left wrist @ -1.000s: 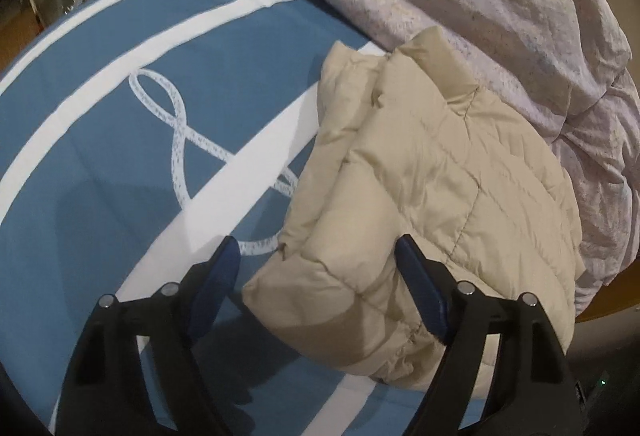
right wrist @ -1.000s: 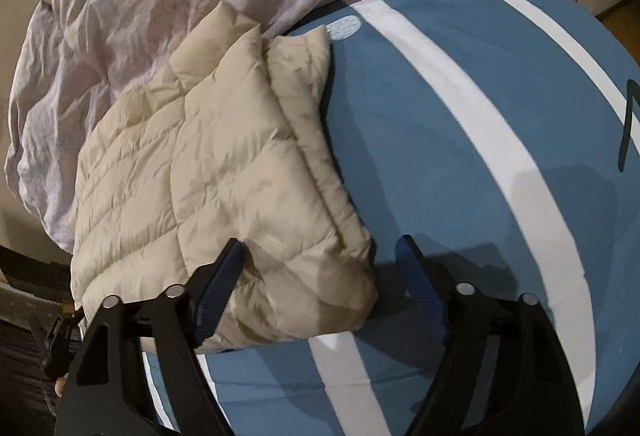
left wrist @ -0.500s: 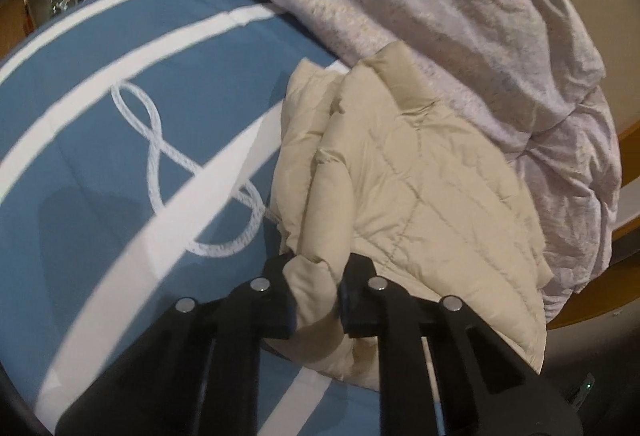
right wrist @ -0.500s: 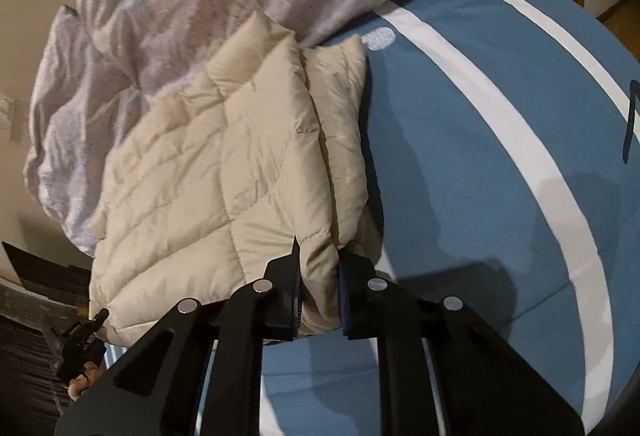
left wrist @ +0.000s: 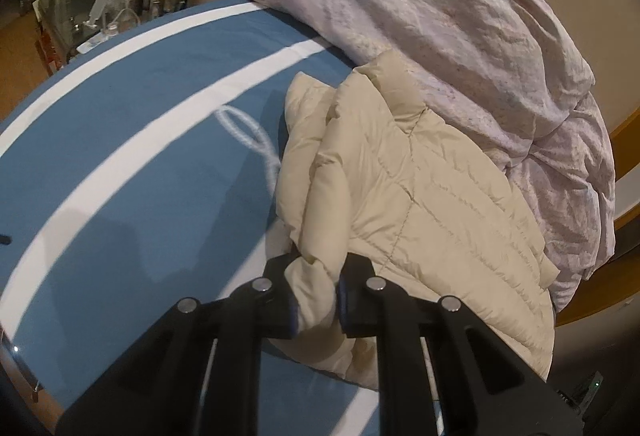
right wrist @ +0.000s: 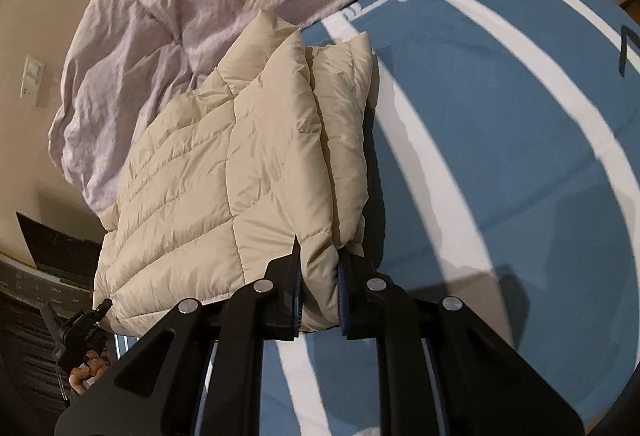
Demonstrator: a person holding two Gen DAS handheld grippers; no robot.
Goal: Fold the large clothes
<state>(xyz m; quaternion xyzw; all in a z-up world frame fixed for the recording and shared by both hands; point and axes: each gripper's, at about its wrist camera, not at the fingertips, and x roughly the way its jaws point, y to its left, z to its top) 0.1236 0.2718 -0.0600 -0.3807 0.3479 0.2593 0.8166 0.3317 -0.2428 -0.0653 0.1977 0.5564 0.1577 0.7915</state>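
Pinching the near edge of the folded cream puffer jacket (left wrist: 432,204), the left gripper (left wrist: 318,306) clamps one corner and the right gripper (right wrist: 319,302) the other. Jacket lies on the blue-striped bed (right wrist: 500,140), touching a rumpled lilac duvet (left wrist: 440,20).

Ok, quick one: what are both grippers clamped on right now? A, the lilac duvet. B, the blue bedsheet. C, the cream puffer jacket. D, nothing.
C: each of the left gripper and right gripper pinches a near corner of the cream puffer jacket.
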